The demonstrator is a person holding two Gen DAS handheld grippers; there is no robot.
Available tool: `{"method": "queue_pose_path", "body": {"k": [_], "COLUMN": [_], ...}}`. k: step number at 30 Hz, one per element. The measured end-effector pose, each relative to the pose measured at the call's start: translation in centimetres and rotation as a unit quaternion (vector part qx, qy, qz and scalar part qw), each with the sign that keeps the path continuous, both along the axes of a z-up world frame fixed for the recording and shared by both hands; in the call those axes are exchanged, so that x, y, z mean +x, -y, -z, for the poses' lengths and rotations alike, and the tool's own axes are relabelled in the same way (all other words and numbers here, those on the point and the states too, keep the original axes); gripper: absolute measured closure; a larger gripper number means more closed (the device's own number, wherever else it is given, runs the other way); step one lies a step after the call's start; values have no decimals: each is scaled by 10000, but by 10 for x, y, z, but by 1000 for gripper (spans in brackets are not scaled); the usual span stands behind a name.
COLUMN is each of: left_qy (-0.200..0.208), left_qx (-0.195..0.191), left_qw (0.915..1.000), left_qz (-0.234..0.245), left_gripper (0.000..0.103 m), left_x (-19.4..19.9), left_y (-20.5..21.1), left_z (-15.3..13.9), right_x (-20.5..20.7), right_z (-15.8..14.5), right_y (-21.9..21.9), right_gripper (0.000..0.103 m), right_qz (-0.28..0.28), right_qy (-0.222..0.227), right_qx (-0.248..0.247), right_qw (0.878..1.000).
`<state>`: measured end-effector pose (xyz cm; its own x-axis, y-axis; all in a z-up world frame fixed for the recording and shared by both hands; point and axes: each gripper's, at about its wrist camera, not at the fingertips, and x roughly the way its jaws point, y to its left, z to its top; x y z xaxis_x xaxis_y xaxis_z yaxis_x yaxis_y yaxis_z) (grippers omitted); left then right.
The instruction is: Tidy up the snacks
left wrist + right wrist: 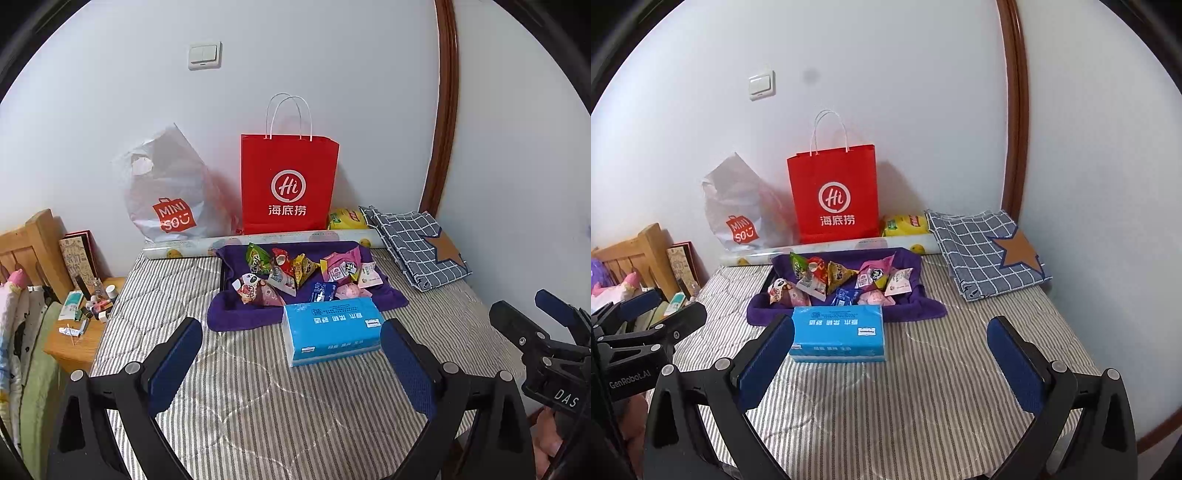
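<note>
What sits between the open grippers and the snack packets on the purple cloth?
The blue tissue pack lies on the striped bedding directly in front of the snack packets, between them and both the left gripper and right gripper. Nothing else visible blocks the approach; reaching over or around it seems needed.

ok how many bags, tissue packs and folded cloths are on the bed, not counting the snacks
carrier bags: 2, the red paper bag and the white plastic bag
blue tissue pack: 1
folded checked cloth: 1
purple towel under the snacks: 1
total: 5

"Hi" red bag (289, 184), "MINISO" plastic bag (168, 192)
</note>
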<state>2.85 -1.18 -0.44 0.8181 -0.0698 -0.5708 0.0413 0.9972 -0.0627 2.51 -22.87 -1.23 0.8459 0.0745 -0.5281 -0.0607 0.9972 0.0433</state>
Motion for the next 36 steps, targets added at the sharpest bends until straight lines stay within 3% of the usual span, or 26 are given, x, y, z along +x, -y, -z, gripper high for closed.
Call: {"method": "queue_pose_path", "body": {"k": [36], "left_qy": [32], "left_qx": [-19], "left_qw": [10000], "left_qz": [43], "left_gripper": [5], "left_x": [-5], "left_y": [-1], "left_z": [-3], "right_x": [-8], "right_z": [-7], "right_y": [1], "right_gripper": [0], "right_qz": [-14], "right_qy": [118], "right_qx": [57], "right_qw": [9999]}}
